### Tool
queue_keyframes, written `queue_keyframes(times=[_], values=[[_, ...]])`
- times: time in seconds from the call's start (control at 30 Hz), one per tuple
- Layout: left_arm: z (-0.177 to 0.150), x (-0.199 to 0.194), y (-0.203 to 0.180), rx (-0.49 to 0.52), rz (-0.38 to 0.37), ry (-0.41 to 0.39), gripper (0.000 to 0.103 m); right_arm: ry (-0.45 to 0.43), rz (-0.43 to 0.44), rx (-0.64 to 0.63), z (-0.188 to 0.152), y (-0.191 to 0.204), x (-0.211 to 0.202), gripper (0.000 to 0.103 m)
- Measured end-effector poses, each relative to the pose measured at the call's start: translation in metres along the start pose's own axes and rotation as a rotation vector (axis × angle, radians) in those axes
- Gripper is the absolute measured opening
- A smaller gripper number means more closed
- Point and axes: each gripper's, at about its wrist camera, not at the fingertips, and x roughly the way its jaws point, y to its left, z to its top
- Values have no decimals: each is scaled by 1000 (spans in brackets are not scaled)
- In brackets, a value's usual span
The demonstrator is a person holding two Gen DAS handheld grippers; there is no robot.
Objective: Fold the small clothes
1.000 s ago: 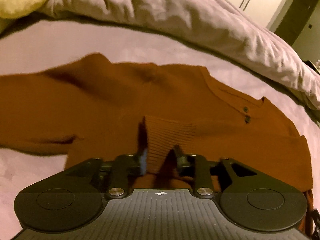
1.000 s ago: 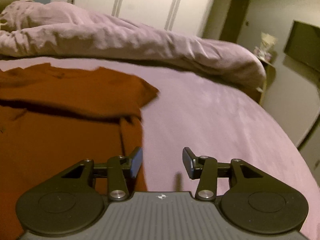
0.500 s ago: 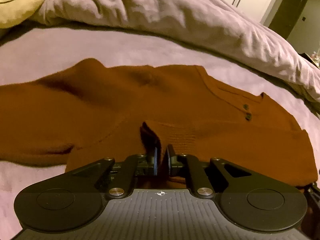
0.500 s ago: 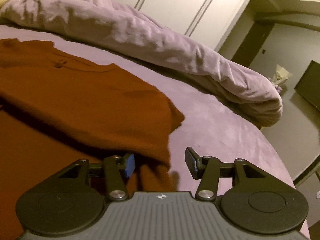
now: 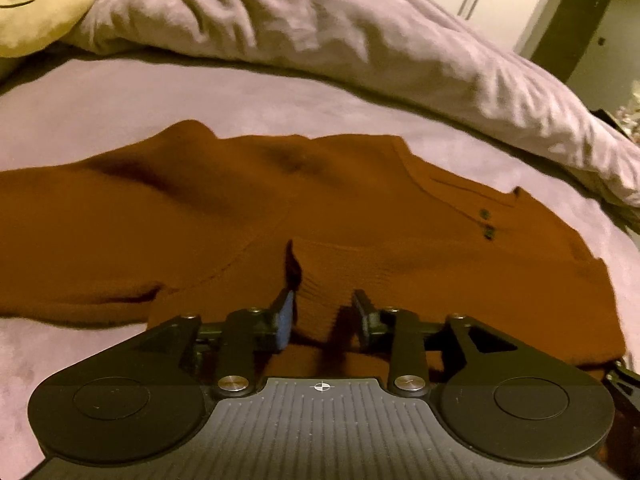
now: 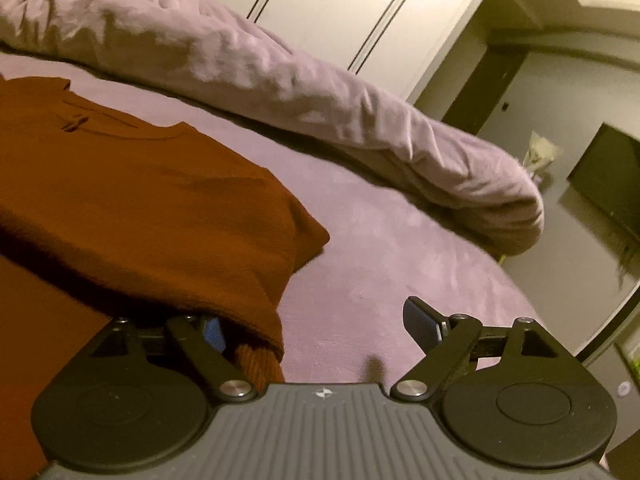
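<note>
The rust-brown knitted sweater (image 5: 280, 208) lies spread on the mauve bed sheet (image 5: 160, 96), below the crumpled pale duvet (image 5: 360, 32). My left claw (image 5: 324, 312), clamped on the ribbed cuff (image 5: 324, 276) half a second ago, has let go; its fingers now stand apart around the cuff, laid over the sweater's body. So that sleeve fold looks done. My right claw (image 6: 316, 328) is spread wide at the sweater's folded edge, one finger (image 6: 212, 332) apparently tucked under the cloth, probably about to take the next fold.
</note>
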Motion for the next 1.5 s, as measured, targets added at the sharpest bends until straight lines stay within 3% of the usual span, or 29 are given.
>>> queue_keyframes(times=[0.17, 0.3, 0.4, 0.6, 0.7, 0.83, 0.87, 0.9, 0.97, 1.2, 1.37, 1.5], values=[[-2, 4, -1, 2, -37, 13, 43, -11, -3, -7, -1, 1, -13, 85], [3, 16, -6, 5, -13, 25, 14, -5, 5, -22, 0, 4, -13, 78], [7, 19, -11, 21, 9, 21, 10, 3, 20, -25, 5, 8, -10, 70], [16, -6, -22, 164, 75, -152, 10, 20, 10, -11, 7, 8, -1, 66], [18, -5, -16, 157, 108, -170, 10, 27, -4, 9, 5, 8, -1, 71], [8, 21, -4, 166, 184, -10, 21, 29, 11, -45, 6, 15, -7, 72], [5, 17, 0, 165, 173, -30, 24, 31, 19, -44, 7, 13, -10, 72], [4, 11, 2, 164, 171, -46, 37, 27, 32, -37, 8, 10, -14, 72], [3, 1, 6, 143, 179, -62, 45, 11, 65, -19, 11, 3, -24, 72], [9, -29, 9, 74, 118, -156, 55, -93, 105, 42, 26, 0, -61, 69], [4, -10, 2, 55, 76, -106, 57, -54, 187, 37, 34, 26, -49, 40], [-4, 10, 10, 50, 129, -40, 56, 14, 209, -21, 21, 42, -27, 36]])
